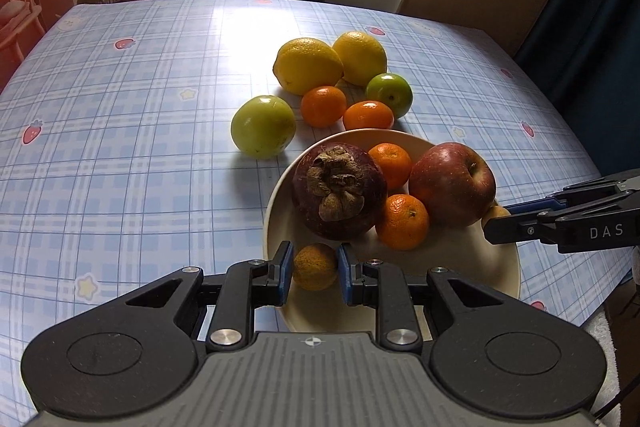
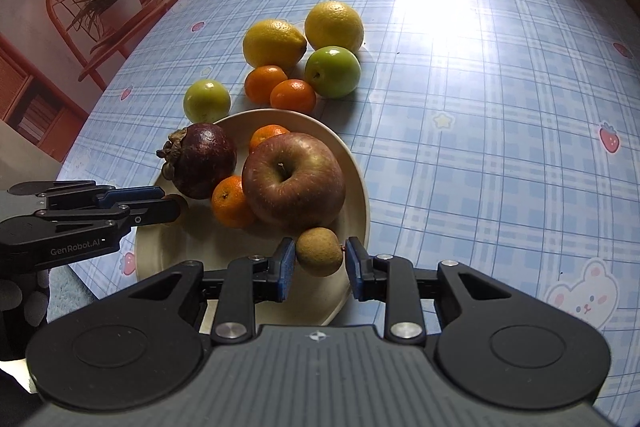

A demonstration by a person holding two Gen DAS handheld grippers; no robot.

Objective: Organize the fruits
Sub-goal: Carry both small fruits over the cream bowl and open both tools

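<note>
While a blue checked tablecloth (image 1: 120,147) covers the table, each gripper pinches 1 small brown fruit over the cream plate (image 2: 352,163): left gripper (image 1: 313,269), right gripper (image 2: 320,259).

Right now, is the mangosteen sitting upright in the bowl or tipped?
Tipped. The mangosteen lies on its side against the bowl's rim; its dried calyx faces sideways in the right wrist view, not up.

Small brown fruit (image 2: 319,251) between right hand-held gripper (image 2: 320,267) pads, over plate (image 2: 352,163).
</note>
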